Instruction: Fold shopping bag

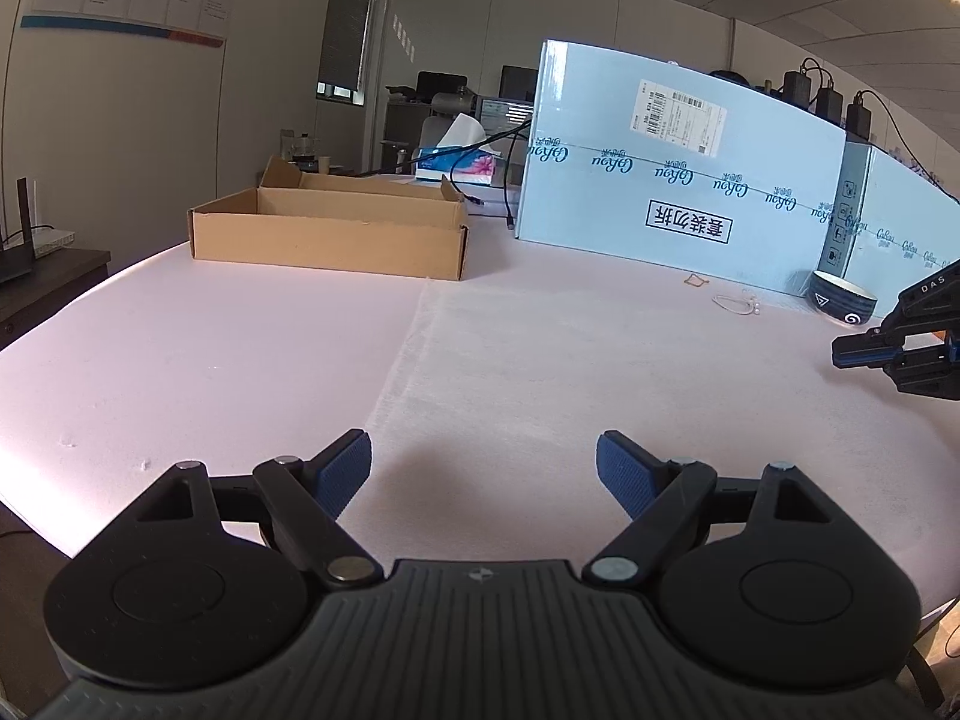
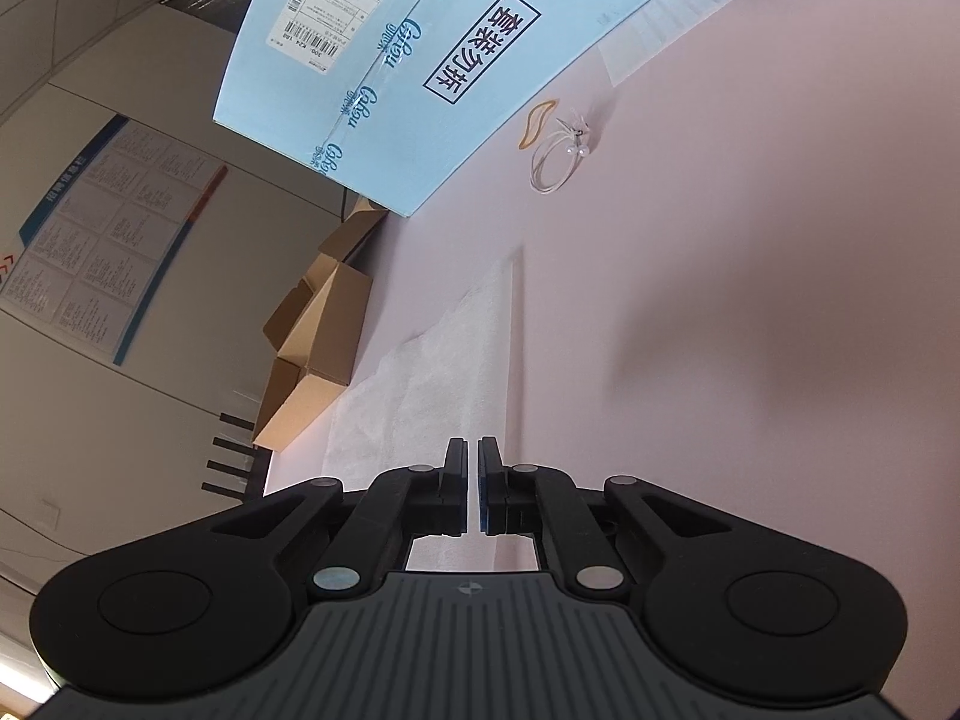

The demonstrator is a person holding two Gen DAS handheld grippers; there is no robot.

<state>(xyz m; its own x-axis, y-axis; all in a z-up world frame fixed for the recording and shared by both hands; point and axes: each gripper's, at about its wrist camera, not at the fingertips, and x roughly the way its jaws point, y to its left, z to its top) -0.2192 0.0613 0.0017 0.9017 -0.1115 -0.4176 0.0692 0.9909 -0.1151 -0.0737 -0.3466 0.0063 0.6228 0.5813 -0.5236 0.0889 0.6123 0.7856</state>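
1. You are holding the left gripper (image 1: 483,468) low over the pink table (image 1: 210,348), its blue-padded jaws spread wide apart with nothing between them.
2. The shopping bag (image 1: 540,360), a thin white textured sheet, is lying flat on the table just ahead of that gripper, its left edge running away toward the open cardboard box (image 1: 330,234).
3. You are keeping the right gripper (image 2: 472,468) rolled onto its side, jaws nearly together with only a thin slit showing; the bag's edge (image 2: 474,360) is running right up to the tips, but whether they are pinching it cannot be told.
4. The big blue carton (image 1: 678,162) is standing behind the bag, with a dark bowl (image 1: 843,300) beside it.
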